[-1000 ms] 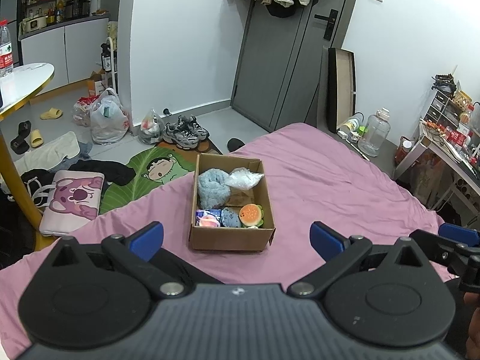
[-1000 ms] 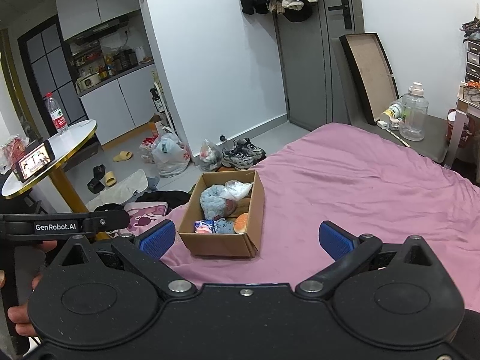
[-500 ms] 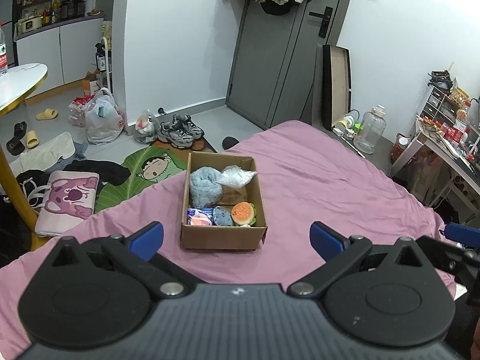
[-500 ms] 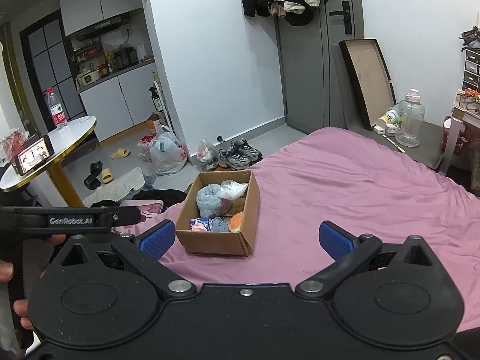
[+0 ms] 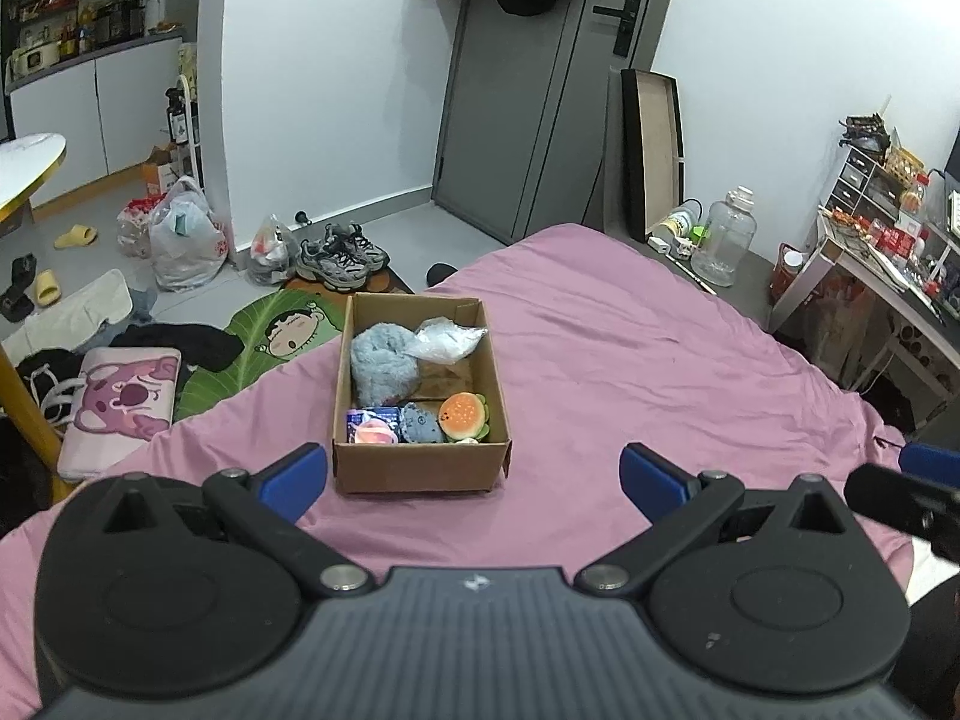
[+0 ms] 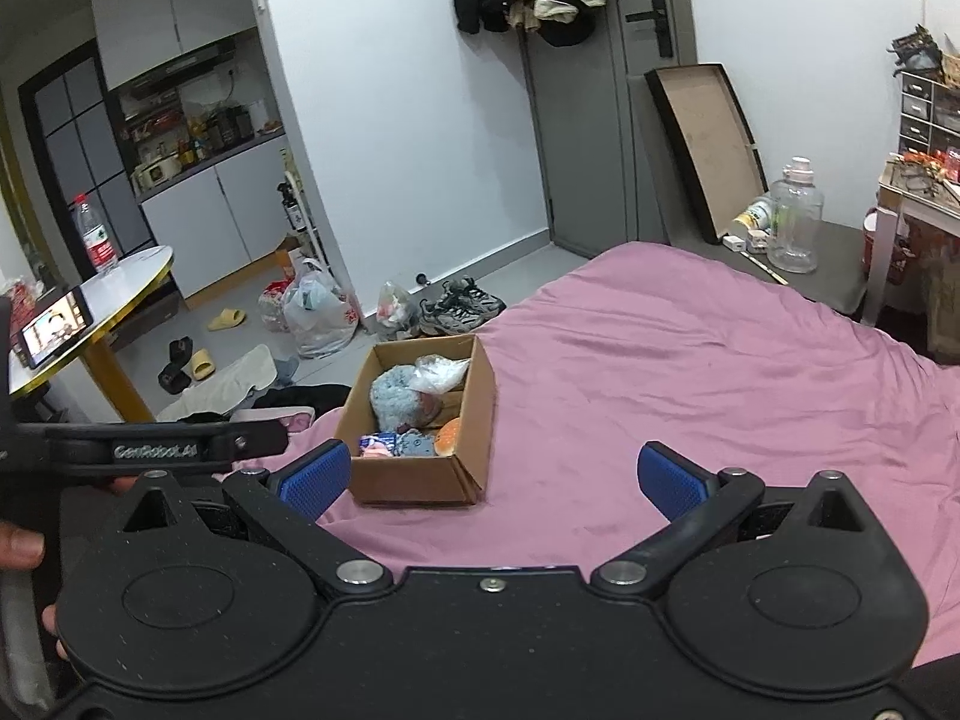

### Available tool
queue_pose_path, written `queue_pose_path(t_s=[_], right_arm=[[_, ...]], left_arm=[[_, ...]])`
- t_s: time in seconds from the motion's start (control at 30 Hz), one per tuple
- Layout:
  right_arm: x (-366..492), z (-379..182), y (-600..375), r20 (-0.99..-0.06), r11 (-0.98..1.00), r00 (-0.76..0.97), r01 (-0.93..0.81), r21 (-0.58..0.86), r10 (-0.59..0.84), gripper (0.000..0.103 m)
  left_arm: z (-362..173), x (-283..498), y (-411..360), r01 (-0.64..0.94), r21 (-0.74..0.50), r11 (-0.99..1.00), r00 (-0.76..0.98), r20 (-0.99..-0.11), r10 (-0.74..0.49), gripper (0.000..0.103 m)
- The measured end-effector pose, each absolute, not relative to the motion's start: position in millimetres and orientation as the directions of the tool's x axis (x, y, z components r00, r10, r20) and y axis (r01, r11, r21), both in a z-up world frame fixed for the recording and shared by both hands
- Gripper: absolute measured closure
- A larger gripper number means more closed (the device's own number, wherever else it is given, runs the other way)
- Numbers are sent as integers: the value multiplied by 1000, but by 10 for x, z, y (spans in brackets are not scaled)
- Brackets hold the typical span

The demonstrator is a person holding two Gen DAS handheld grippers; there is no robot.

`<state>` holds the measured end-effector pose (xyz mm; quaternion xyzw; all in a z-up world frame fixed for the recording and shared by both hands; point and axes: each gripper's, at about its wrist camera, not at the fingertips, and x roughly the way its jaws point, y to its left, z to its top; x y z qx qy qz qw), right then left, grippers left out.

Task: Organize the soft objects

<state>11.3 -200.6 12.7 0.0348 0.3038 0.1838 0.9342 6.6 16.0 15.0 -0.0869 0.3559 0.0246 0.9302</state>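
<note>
An open cardboard box (image 5: 420, 468) sits on the pink bed (image 5: 630, 372); it also shows in the right wrist view (image 6: 414, 483). Inside lie a fluffy blue plush (image 5: 381, 363), a clear plastic bag (image 5: 447, 336), a burger plush (image 5: 462, 414), a small blue-grey plush (image 5: 420, 423) and a pink and blue packet (image 5: 372, 427). My left gripper (image 5: 474, 477) is open and empty, just in front of the box. My right gripper (image 6: 492, 477) is open and empty, in front of the box and slightly right of it.
The bed's left edge drops to a floor with shoes (image 5: 339, 255), plastic bags (image 5: 180, 237), clothes and a pink cushion (image 5: 123, 405). A round white table (image 6: 102, 294) stands left. A desk (image 5: 888, 276) and a large clear jug (image 5: 729, 237) stand right.
Both grippers have drawn back a little and shifted, so the box sits slightly further left in the views. Both stay open and empty. The box contents have not moved.
</note>
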Motion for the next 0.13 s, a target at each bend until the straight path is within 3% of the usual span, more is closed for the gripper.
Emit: queue_pose_path(t_s=[0.13], right_arm=[[230, 39, -2008, -560, 925, 736, -319, 207, 379, 0]], left_arm=[[123, 117, 178, -109, -139, 984, 749, -663, -10, 0]])
